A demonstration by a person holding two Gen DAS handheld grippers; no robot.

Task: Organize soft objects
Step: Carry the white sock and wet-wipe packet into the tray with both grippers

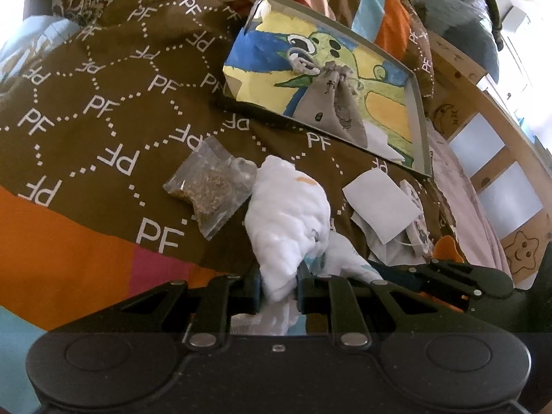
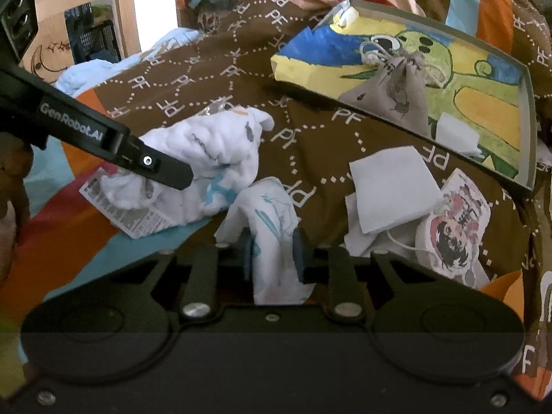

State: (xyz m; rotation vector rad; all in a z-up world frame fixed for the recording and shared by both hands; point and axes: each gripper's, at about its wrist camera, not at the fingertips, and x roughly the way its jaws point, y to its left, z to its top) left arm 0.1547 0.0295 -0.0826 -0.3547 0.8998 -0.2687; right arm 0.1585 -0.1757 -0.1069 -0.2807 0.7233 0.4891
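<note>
The brown "PF" bedspread [image 1: 103, 103] carries everything, and it rises toward its far edge. Near that far edge sits the shallow cardboard tray [image 1: 419, 103], lined with a painted sheet and tilted with the slope. Inside it lie a grey drawstring pouch [image 1: 331, 103], its tied neck pointing to the tray's far side, and a white square pad [image 1: 381, 141] at the near right corner. The rest of the tray floor is free.

The white printed cloth [image 1: 289, 214] lies bunched at the bedspread's near edge, well short of the tray. Its long axis runs left to right between the two tools. The left gripper [image 1: 277, 289] is pinched tight on the cloth's left-hand bundle, fabric filling the gap between its fingers. The right gripper [image 2: 272, 252] is likewise clamped on a raised fold of the right-hand end. Both hold the same item; judged equally near.

Loose beside the cloth: a clear seed bag [image 1: 210, 186] to the left, white paper squares [image 1: 381, 203] and a cartoon-print pouch [image 2: 455, 227] to the right.

Judgement: the tray lies up-slope and ahead of both tools
</note>
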